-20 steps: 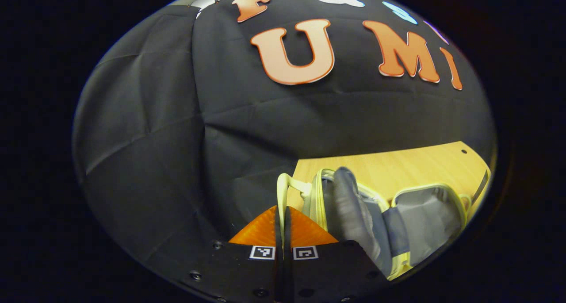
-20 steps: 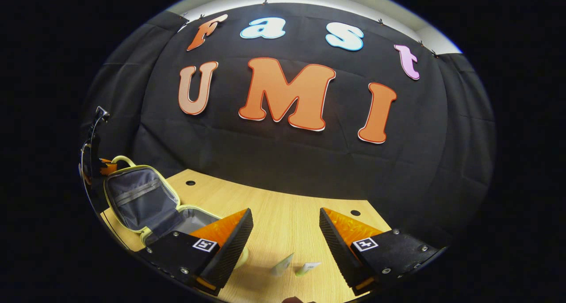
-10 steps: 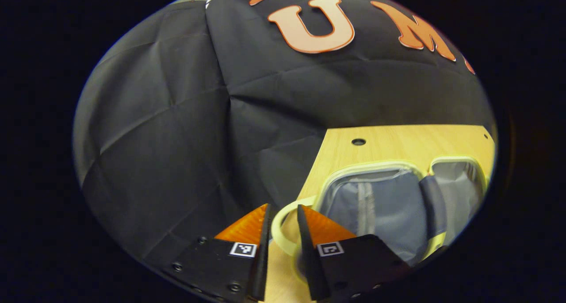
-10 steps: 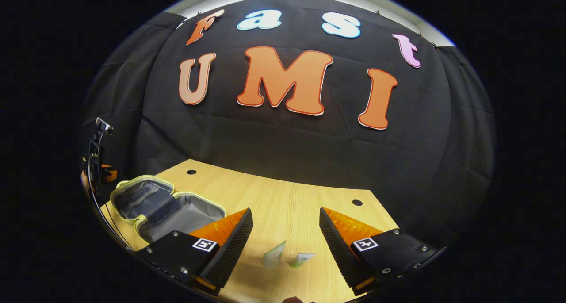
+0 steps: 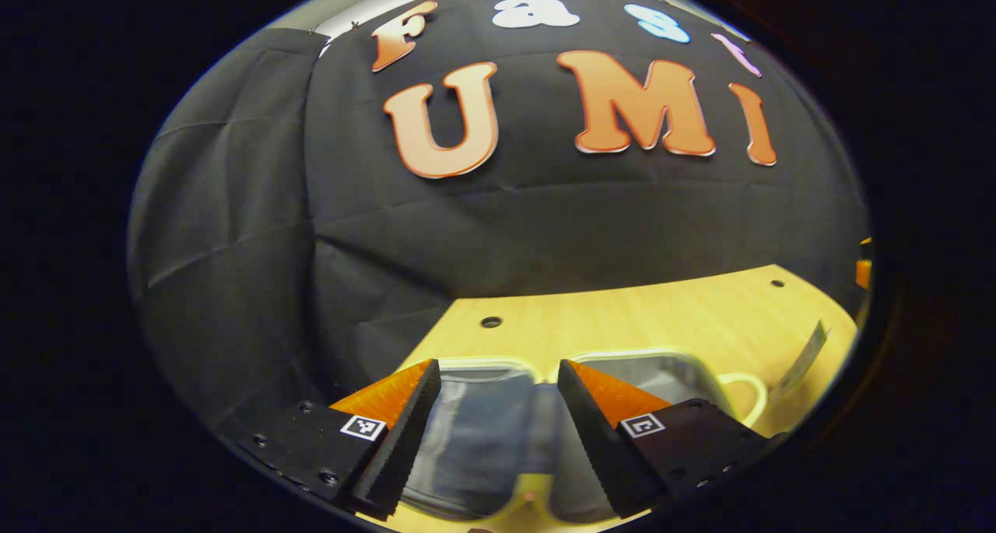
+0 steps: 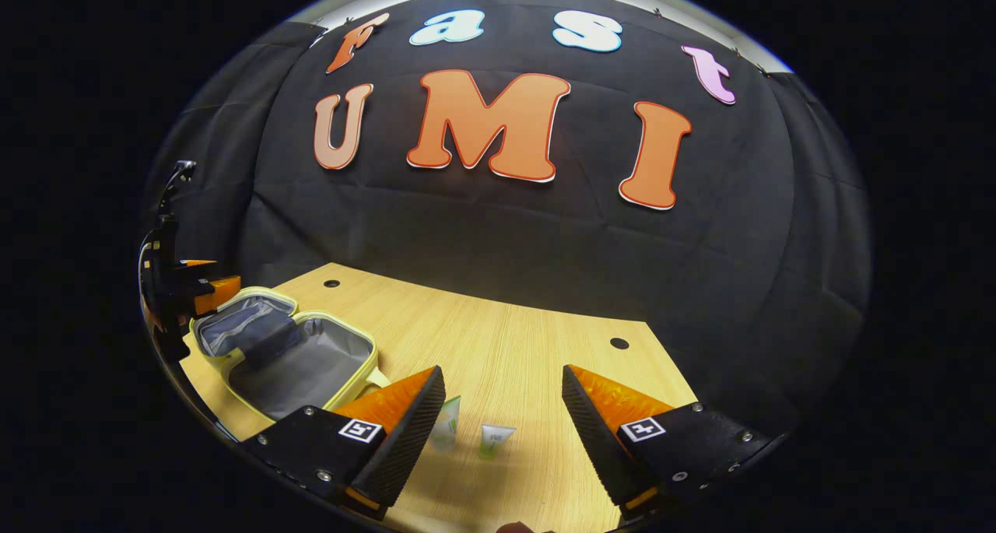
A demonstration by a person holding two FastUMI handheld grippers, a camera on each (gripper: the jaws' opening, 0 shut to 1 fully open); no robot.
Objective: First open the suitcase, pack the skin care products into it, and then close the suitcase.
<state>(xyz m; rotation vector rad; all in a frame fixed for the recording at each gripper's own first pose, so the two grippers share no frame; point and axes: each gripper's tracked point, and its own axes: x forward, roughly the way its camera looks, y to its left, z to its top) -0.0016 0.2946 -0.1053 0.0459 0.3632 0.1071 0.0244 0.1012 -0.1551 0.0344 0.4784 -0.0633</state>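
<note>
The suitcase lies open flat near the counter's left edge. Two skin care tubes stand toward the front edge, apart from it. Advised: take one tube squarely, mid-body. The right hand-held gripper hangs over them, jaws spread, empty. The left hand-held gripper hovers above the suitcase, likewise spread.

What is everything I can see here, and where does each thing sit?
Suitcase: one, pale yellow with grey lining, lying open flat at the table's left end.
Skin care tubes: two, pale with green, standing on the table right of the suitcase.
Table: one, light wood, against the black cloth wall.
Left claw: one, open, over the open suitcase.
Right claw: one, open, over the table with the tubes between its fingers' line of sight.
</note>
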